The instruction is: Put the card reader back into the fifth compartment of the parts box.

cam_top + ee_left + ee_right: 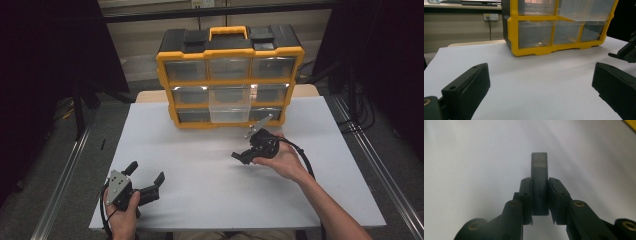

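Note:
A small dark grey rectangular block [539, 167] is pinched between the jaws of my right gripper [539, 181], and its far end sticks out past the fingertips. In the high view the right gripper [237, 156] hangs just above the white table [200, 150], right of centre, pointing left, in front of the organizer. My left gripper [146, 172] rests near the table's front left corner. Its jaws stand wide apart with only bare table between them [541, 75].
A yellow and black organizer [230, 55] with clear drawers stands at the back middle of the table. One clear drawer [229, 110] in its middle column is pulled out toward me. Dark floor and metal rails flank the table.

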The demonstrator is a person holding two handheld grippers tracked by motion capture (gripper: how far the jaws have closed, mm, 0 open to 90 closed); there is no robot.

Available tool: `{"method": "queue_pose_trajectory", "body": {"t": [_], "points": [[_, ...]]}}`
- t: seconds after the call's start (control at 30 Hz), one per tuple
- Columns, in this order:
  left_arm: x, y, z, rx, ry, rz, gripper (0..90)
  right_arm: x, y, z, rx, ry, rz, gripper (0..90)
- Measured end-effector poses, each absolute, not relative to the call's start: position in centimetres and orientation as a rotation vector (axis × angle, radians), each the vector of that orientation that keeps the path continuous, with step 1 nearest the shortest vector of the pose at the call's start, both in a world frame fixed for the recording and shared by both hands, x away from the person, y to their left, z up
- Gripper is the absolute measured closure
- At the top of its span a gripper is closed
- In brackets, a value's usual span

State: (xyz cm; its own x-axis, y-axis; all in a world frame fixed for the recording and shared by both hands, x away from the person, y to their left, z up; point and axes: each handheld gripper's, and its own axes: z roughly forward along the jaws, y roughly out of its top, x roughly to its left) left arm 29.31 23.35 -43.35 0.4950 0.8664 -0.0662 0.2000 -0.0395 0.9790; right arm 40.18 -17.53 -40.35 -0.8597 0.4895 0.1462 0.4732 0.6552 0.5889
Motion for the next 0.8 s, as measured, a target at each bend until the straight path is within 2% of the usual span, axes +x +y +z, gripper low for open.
{"method": "queue_pose_trajectory", "body": {"t": [0.8], "points": [[29.3, 23.3, -43.3, 1.546, 0.955, 0.695, 1.8, 39.2, -18.4, -37.7, 0.745, 2.765, 1.161, 73.8]]}}
